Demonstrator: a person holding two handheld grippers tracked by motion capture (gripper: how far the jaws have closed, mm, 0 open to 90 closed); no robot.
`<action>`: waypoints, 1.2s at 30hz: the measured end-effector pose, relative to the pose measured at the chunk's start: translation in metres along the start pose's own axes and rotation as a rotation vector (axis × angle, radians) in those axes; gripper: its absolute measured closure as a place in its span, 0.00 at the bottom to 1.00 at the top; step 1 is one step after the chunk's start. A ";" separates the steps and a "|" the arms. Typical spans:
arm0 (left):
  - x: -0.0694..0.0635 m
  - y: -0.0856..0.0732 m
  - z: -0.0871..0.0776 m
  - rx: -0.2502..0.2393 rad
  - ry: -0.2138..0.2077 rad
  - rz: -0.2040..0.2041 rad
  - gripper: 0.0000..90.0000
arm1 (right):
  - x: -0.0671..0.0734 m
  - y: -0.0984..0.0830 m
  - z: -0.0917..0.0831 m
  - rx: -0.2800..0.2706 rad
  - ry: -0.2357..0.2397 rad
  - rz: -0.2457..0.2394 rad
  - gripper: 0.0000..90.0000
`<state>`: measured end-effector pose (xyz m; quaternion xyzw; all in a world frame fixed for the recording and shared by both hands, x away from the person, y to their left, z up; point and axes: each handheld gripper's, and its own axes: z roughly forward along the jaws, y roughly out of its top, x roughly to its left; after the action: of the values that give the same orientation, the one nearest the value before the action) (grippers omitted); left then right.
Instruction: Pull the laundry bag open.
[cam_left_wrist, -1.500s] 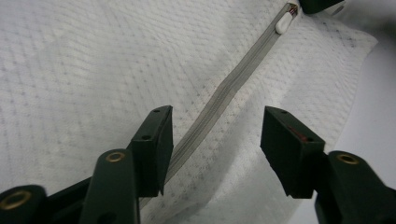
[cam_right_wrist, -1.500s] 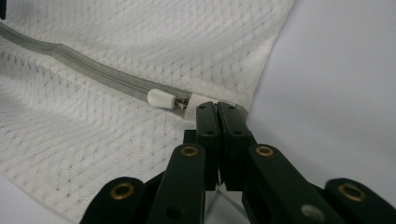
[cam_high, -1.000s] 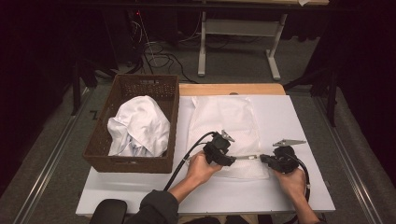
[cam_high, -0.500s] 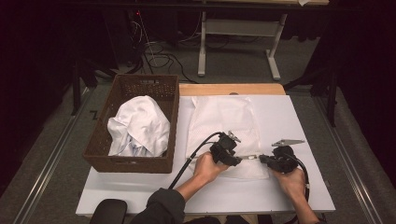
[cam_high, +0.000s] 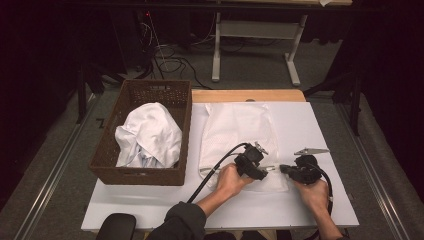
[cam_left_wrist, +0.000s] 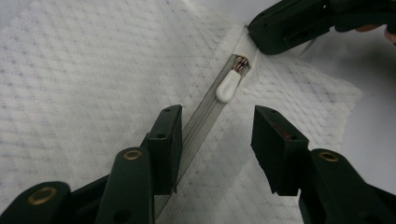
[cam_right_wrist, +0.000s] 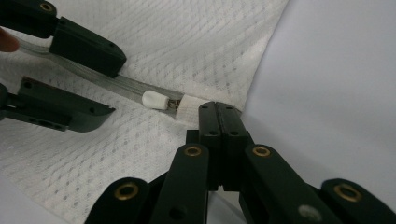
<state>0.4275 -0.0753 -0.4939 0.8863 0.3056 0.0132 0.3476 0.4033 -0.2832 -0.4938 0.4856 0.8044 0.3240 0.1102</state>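
**Zipper pull sits ahead of the open left jaws; right end pinned**

Risks, by judgement:
- Left gripper (cam_high: 264, 170) is released, jaws have just been opening, standing either side of the zipper tape (cam_left_wrist: 198, 128) with nothing pressed between the pads. The zipper pull (cam_left_wrist: 228, 87) sits ahead of the fingertips, not between them. Closing here would likely catch tape or mesh instead of the pull.
- The pull is small, smooth and rounded; it could squirt out of flat pads if clamped off-centre.
- Right gripper (cam_high: 286, 169) is clenched on the fabric end tab (cam_right_wrist: 192, 107) of the zipper, at the corner of the white mesh bag (cam_high: 240, 132). If that pinch slips, the bag would bunch toward the left gripper and the slider would likely jam on the thin weave.

Materials, left to right:
- Wicker basket (cam_high: 131, 172): dark brown, rectangular, rigid weave; holds a crumpled white cloth (cam_high: 149, 136), soft and creased.
- Mesh bag: flat on the white table (cam_high: 320, 125), near edge between the two grippers; thin white fabric with diamond-pattern weave, limp.
- Zipper tape: grey, translucent, straight strip along the bag's near edge.
- Pull: white, glossy, capsule-shaped, with a small metal slider just beyond it.
- Jaws: black hard plastic, flat rectangular pads, brass rivets.
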 end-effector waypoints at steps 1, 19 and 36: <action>-0.001 0.001 0.001 -0.002 0.001 -0.001 0.59 | 0.000 0.000 0.001 0.008 0.006 0.002 1.00; 0.002 0.005 0.011 -0.066 -0.073 -0.059 0.79 | 0.000 0.000 0.002 0.013 0.019 0.017 1.00; -0.008 0.010 0.016 -0.080 -0.108 -0.022 0.85 | 0.000 0.000 0.002 0.016 0.022 0.021 1.00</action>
<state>0.4300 -0.0953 -0.4977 0.8678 0.2952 -0.0261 0.3989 0.4045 -0.2825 -0.4958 0.4912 0.8030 0.3241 0.0943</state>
